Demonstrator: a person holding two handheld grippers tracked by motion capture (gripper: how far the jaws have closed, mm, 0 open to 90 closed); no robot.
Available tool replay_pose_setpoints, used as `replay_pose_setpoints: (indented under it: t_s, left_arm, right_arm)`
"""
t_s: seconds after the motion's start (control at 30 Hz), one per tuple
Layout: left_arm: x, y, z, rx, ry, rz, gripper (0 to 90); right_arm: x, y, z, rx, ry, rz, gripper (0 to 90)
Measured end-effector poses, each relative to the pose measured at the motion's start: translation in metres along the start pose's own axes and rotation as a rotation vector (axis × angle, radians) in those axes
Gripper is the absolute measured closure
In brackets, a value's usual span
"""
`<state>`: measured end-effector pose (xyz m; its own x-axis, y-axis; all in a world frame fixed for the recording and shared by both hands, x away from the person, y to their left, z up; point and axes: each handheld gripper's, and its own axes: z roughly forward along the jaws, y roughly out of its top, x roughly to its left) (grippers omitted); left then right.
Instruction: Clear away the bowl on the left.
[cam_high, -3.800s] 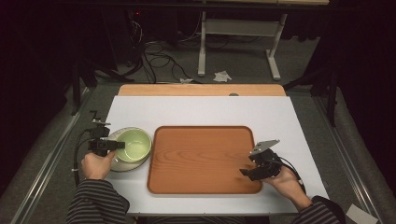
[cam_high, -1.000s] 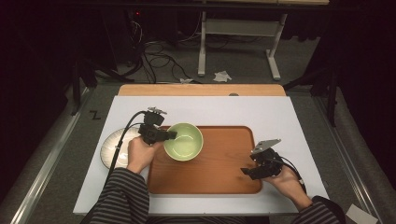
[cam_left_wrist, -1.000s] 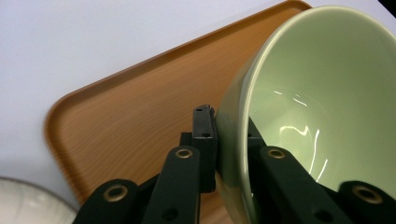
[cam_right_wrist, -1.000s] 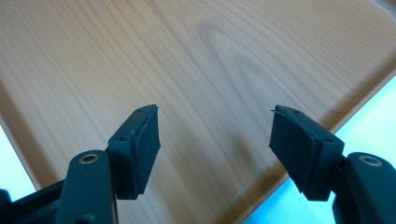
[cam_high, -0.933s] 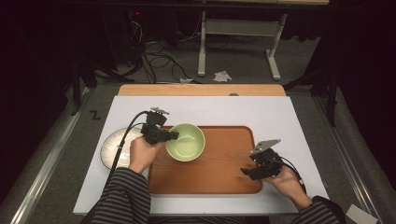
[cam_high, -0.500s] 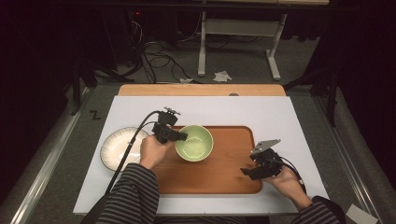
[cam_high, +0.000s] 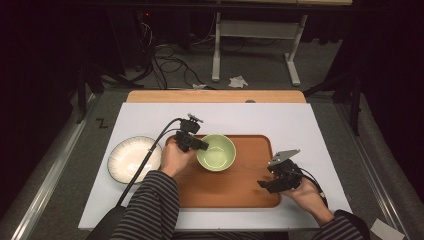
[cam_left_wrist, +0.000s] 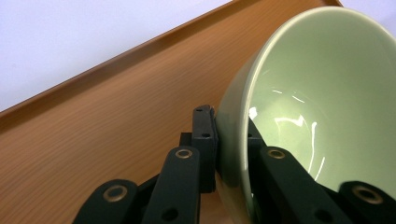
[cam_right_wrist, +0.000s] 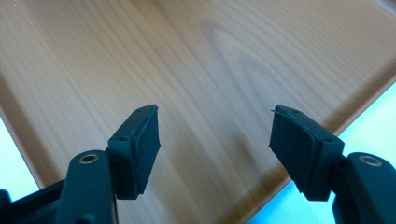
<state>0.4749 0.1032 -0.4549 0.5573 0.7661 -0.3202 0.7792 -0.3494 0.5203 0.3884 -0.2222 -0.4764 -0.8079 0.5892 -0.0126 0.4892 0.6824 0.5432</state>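
A pale green bowl (cam_high: 216, 152) hangs over the left half of the wooden tray (cam_high: 240, 185). My left gripper (cam_high: 200, 145) is shut on its left rim. In the left gripper view the two black jaws pinch the bowl's wall (cam_left_wrist: 299, 93), one pad outside and one inside, with the tray (cam_left_wrist: 93, 121) below. My right gripper (cam_high: 265, 184) stands open over the tray's right front corner. The right gripper view looks down on the tray's wood grain (cam_right_wrist: 215, 60) between the two spread pads (cam_right_wrist: 144, 144), nothing between them.
A white ribbed plate (cam_high: 134, 159) lies on the white table cover (cam_high: 310, 125) left of the tray. A wooden board (cam_high: 215, 96) runs along the table's far edge. Cables and a metal stand (cam_high: 252, 45) are on the floor beyond.
My left gripper has carried the green bowl from beside the tray, off the white plate, rightward over the tray and a little lower. The right gripper has stayed in place.
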Motion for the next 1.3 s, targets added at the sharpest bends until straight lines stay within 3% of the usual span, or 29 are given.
replay_pose_setpoints:
  t_s: [0.17, 0.5, 0.6, 1.07, 1.3]
  left_arm:
    - [0.003, 0.005, 0.015, 0.013, 0.014, -0.016, 83.3]
    - [0.007, 0.006, 0.027, 0.026, 0.019, -0.039, 83.1]
    - [0.009, 0.006, 0.03, 0.018, 0.002, -0.059, 83.3]
    - [0.009, 0.003, 0.034, 0.035, 0.038, -0.036, 83.2]
    - [0.009, 0.004, 0.033, 0.02, 0.026, -0.03, 79.1]
  right_arm:
    - [-0.001, 0.0, 0.0, -0.004, -0.004, 0.004, 34.7]
    - [0.0, 0.0, 0.001, 0.011, -0.002, 0.002, 34.7]
    - [0.0, 0.0, 0.0, 0.007, -0.004, 0.005, 34.7]
    - [0.001, 0.0, 0.002, 0.015, -0.004, -0.001, 34.6]
    - [0.0, 0.0, 0.001, 0.013, -0.001, -0.003, 34.6]
